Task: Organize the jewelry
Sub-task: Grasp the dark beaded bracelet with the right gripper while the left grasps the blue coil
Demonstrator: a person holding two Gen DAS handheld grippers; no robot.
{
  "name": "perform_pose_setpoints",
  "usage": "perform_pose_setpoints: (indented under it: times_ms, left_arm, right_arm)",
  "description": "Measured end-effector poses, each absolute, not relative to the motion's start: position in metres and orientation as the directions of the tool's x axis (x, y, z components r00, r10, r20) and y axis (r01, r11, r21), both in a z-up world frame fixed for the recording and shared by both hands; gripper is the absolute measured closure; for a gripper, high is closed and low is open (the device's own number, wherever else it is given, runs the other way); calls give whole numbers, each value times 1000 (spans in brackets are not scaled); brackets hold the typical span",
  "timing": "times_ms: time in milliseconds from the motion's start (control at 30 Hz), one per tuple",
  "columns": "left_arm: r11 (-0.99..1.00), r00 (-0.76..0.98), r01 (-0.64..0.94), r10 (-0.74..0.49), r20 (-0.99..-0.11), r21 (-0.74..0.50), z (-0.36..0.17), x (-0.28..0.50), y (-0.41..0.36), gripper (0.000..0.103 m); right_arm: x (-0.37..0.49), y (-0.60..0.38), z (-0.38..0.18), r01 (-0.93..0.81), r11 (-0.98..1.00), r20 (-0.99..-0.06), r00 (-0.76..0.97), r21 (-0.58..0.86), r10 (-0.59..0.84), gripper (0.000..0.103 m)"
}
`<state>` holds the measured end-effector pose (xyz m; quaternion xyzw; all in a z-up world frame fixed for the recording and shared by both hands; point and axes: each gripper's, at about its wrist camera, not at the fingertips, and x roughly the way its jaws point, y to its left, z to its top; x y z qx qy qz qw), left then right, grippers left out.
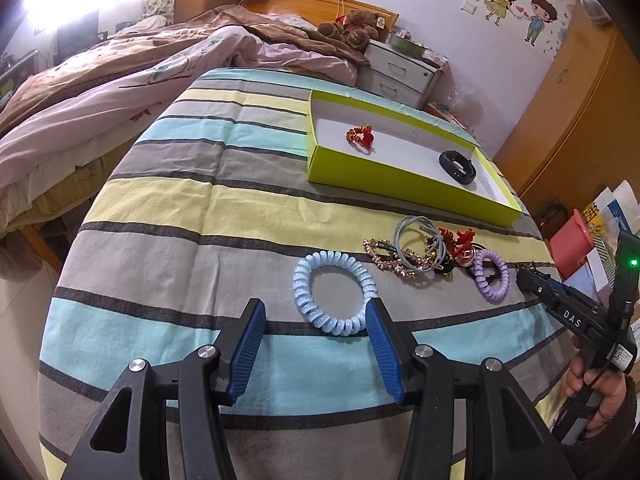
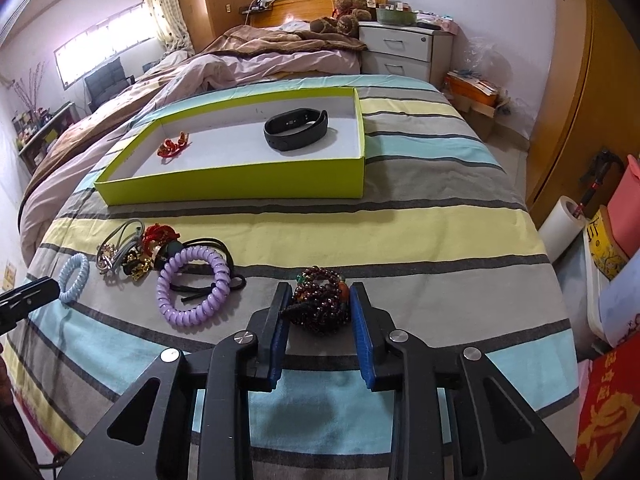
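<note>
Dark garnet beads (image 2: 322,300) are sitting between the right gripper (image 2: 320,308) — jaws closing around them, grip unconfirmed. The left gripper (image 1: 316,326) is gaping beside the blue coil (image 1: 333,293). Squeezing evenly matters — then carrying to the green box (image 2: 240,184) beyond.

Dark garnet bead bracelet (image 2: 320,300) heaped on striped cloth, lime box (image 2: 240,180) beyond
</note>
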<state>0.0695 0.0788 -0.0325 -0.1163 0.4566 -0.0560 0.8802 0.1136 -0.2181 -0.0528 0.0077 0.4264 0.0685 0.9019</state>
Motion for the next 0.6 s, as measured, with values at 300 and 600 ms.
perform_pose_setpoints:
  times_ms: [300, 600]
  left_arm:
    - [977, 583, -17, -164, -796, -213, -35, 75, 76, 53]
    - [995, 581, 4, -85, -809, -102, -37, 82, 65, 58]
  right_arm:
    - [104, -221, -45, -119, 989, -740, 657, 86, 143, 75]
    - [99, -219, -38, -127, 987, -724, 671, 96, 157, 75]
